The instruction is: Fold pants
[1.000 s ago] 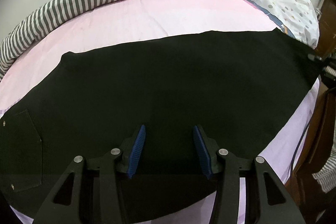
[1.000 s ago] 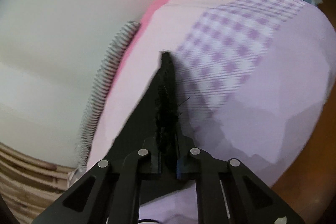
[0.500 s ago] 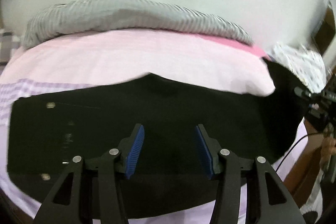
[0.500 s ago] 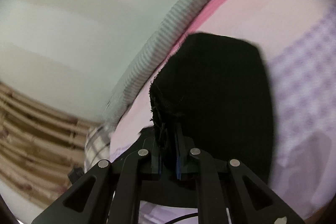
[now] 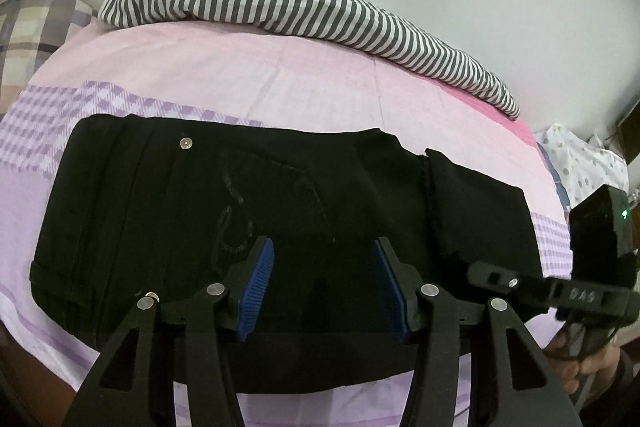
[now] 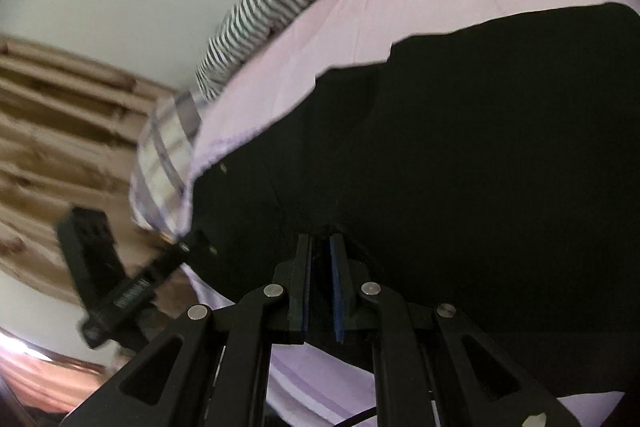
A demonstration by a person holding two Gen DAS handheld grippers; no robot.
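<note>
Your left gripper (image 5: 323, 281) hangs over the near half of the pants (image 5: 192, 211) with its blue pads (image 5: 256, 287) spread wide and nothing between them. Your right gripper (image 6: 320, 277) has its jaws drawn almost together with only a thin dark gap. Black cloth lies right at the tips, but you cannot tell from the right wrist view whether any of it is pinched, so treat that grip as unconfirmed. From the left wrist view the right gripper comes in from the right, its tip at the right end of the pants.

The pants lie across the bed (image 5: 280, 79), on the pink and lilac sheet, as a short black block that looks doubled over. A raw fringed edge (image 5: 430, 203) runs across the top layer on the right side, a back pocket with pale stitching faces up in the middle, and a rivet (image 5: 185, 143) shows toward the far left. Beyond them, a striped blanket (image 5: 304, 3) is heaped along the far edge of the bed by the wall.

By the look of it, a lengthwise fold is done and the leg end is laid over the seat. What seems left is squaring the far edge, which steps unevenly, letting go, and perhaps one more fold.
</note>
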